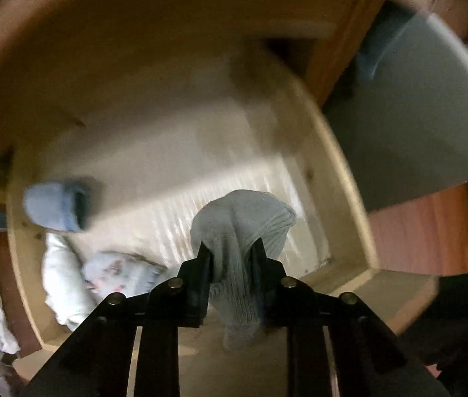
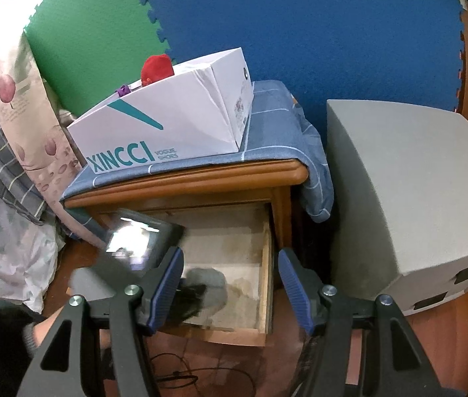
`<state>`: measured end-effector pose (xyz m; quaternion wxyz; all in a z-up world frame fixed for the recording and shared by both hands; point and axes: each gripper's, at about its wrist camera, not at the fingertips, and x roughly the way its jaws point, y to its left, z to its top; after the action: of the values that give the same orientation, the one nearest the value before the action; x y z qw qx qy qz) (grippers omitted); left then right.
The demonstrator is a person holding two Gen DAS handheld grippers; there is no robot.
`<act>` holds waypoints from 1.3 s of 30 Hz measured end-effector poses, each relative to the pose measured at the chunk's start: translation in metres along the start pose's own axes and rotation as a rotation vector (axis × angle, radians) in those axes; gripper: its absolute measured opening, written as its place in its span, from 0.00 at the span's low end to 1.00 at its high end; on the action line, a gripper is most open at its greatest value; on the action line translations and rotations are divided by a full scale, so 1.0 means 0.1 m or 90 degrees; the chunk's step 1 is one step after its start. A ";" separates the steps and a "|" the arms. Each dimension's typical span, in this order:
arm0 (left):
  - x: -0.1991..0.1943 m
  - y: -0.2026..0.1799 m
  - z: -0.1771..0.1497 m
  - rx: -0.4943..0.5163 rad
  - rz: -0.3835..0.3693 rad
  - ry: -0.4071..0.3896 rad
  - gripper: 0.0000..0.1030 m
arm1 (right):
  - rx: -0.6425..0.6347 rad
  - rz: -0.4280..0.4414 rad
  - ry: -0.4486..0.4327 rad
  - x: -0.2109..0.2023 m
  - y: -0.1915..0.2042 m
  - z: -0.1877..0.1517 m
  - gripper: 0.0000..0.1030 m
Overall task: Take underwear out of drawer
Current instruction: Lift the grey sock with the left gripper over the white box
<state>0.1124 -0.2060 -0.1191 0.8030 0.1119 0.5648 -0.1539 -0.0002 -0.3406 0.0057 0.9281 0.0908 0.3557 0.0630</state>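
In the left wrist view my left gripper [image 1: 232, 251] points down into the open wooden drawer [image 1: 349, 198] and is shut on a grey ribbed piece of underwear [image 1: 243, 211], which bunches up between the black fingers. The right wrist view shows the same grey underwear [image 2: 212, 281] in the drawer [image 2: 265, 264], with the left gripper's body [image 2: 141, 241] over it. My right gripper [image 2: 230, 251] hangs above the drawer's front with its blue-padded fingers [image 2: 167, 281] apart and nothing between them.
Inside the drawer lie a light blue rolled item [image 1: 58, 205], a white cloth [image 1: 62, 274] and a floral folded piece [image 1: 118, 271]. A white shoebox [image 2: 167, 122] rests on the nightstand's blue cover [image 2: 267, 139]. A grey box [image 2: 409, 198] stands to the right.
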 end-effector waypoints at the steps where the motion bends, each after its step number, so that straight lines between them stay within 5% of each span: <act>1: -0.13 0.02 -0.04 -0.004 0.013 -0.032 0.19 | -0.001 -0.003 0.001 0.01 0.01 0.00 0.59; 15: -1.34 0.54 -0.15 -0.079 0.132 -0.216 0.19 | -0.052 -0.043 0.018 0.15 0.17 -0.03 0.59; 39: -2.02 0.86 0.08 -0.138 0.155 -0.313 0.19 | -0.096 -0.050 0.031 0.20 0.30 -0.08 0.59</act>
<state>0.0880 -0.1047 0.0738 0.9357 0.0519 0.3486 -0.0182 0.0081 -0.3068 -0.0065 0.9252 0.0048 0.3754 0.0551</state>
